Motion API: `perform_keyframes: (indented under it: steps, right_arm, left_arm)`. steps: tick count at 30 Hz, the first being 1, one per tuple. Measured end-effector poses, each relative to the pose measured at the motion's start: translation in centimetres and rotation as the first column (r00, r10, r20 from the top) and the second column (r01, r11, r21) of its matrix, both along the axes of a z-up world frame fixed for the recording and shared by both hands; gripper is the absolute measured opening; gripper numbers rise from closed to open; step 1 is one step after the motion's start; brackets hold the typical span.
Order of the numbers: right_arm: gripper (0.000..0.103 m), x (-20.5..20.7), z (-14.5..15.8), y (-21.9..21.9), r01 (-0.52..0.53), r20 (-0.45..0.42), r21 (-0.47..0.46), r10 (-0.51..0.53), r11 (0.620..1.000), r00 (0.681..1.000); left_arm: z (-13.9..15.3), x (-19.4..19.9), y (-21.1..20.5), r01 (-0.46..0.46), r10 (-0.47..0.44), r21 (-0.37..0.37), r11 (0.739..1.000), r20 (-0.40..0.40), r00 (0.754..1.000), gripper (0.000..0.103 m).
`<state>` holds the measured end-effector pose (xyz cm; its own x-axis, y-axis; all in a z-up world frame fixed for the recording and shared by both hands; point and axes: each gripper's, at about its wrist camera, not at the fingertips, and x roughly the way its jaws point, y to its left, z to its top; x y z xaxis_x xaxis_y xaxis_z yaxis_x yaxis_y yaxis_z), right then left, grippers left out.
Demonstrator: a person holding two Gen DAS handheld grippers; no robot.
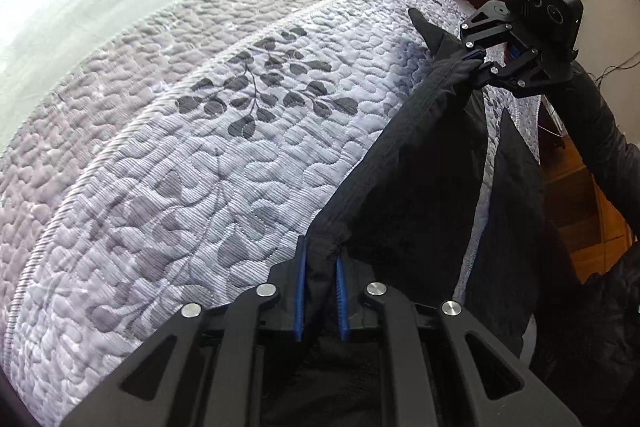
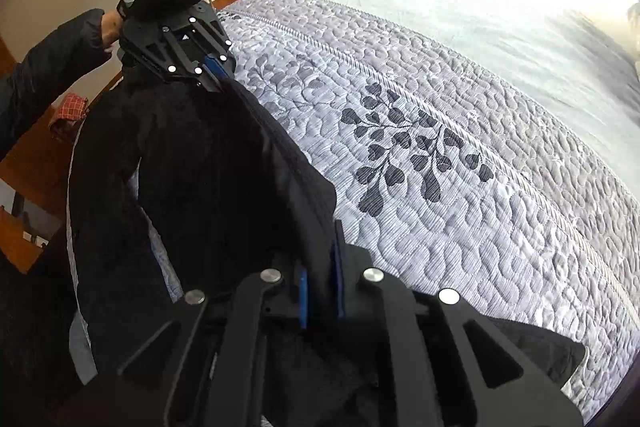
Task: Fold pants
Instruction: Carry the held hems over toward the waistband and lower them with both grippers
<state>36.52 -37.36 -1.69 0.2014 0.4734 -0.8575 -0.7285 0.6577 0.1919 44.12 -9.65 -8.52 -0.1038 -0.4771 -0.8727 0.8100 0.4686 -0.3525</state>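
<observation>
Hanging pants [image 1: 420, 163], lower legs cut off

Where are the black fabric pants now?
The black fabric pants hang stretched between the left hand-held gripper and the right hand-held gripper, at the right side, above the grey quilted bedspread.

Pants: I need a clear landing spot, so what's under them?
Under the lifted pants lies the quilted bedspread, bare where visible. The strip directly behind the hanging fabric is hidden.
</observation>
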Motion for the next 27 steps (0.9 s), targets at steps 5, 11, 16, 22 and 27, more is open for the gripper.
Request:
perform_keyframes:
  steps: [5, 11, 16, 22, 27]
  right_arm:
    - [0.008, -5.1, 3.6, 0.3, 0.052, 0.1, 0.036, -0.055, 0.998, 0.993]
    - [0.008, -12.6, 6.4, 0.8, 0.075, 0.165, 0.078, -0.087, 0.994, 0.982]
    - [0.008, -19.0, 7.0, 1.4, 0.096, 0.187, 0.106, -0.115, 0.99, 0.976]
    - [0.009, -24.9, 6.2, 1.5, 0.147, 0.168, 0.136, -0.169, 0.98, 0.971]
    - [0.01, -28.3, 4.4, 1.8, 0.172, 0.13, 0.126, -0.188, 0.977, 0.974]
  left_arm:
    - [4.7, -6.0, 0.9, -0.078, 0.075, 0.02, 0.997, 0.145, 0.987, 0.012]
    - [8.9, -15.2, 1.6, -0.162, 0.144, 0.044, 0.986, 0.273, 0.951, 0.013]
    - [10.0, -22.1, 2.5, -0.239, 0.223, 0.017, 0.971, 0.307, 0.925, 0.013]
    - [9.8, -29.2, 3.6, -0.321, 0.314, -0.031, 0.947, 0.313, 0.897, 0.013]
    - [8.0, -34.9, 3.9, -0.377, 0.367, -0.028, 0.926, 0.304, 0.879, 0.015]
